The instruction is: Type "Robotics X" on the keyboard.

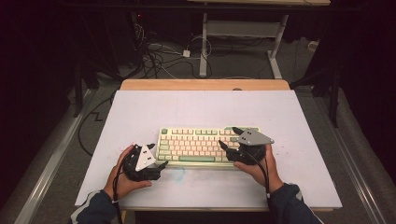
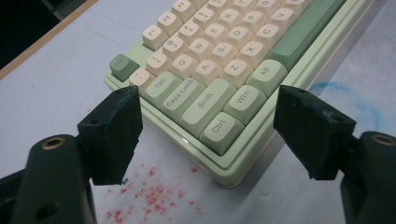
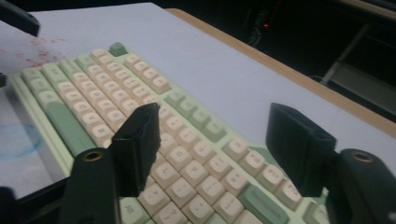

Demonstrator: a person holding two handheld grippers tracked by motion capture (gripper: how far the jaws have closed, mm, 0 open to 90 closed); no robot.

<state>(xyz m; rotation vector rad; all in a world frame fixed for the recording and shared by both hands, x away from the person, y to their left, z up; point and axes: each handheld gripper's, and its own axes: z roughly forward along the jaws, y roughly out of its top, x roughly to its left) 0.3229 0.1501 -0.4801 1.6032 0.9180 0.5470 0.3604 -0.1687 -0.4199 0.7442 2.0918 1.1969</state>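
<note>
A cream and green keyboard (image 1: 201,144) lies on the white table top (image 1: 187,107), near its front. My left gripper (image 1: 158,155) sits at the keyboard's front left corner, held low by a hand. In the left gripper view my left gripper (image 2: 210,100) is open, its jaws standing wide on either side of the Ctrl corner of the keyboard (image 2: 219,70) without touching it. My right gripper (image 1: 229,136) hovers over the keyboard's right end. Seen in the right gripper view, my right gripper (image 3: 217,114) is open above the keys of the keyboard (image 3: 140,107), with nothing between its jaws.
Red specks (image 2: 154,196) and a faint blue ring (image 1: 177,173) mark the table top near the keyboard's front left. A wooden strip (image 1: 205,84) edges the far side. Beyond it are floor cables (image 1: 159,56) and another table's frame (image 1: 243,32).
</note>
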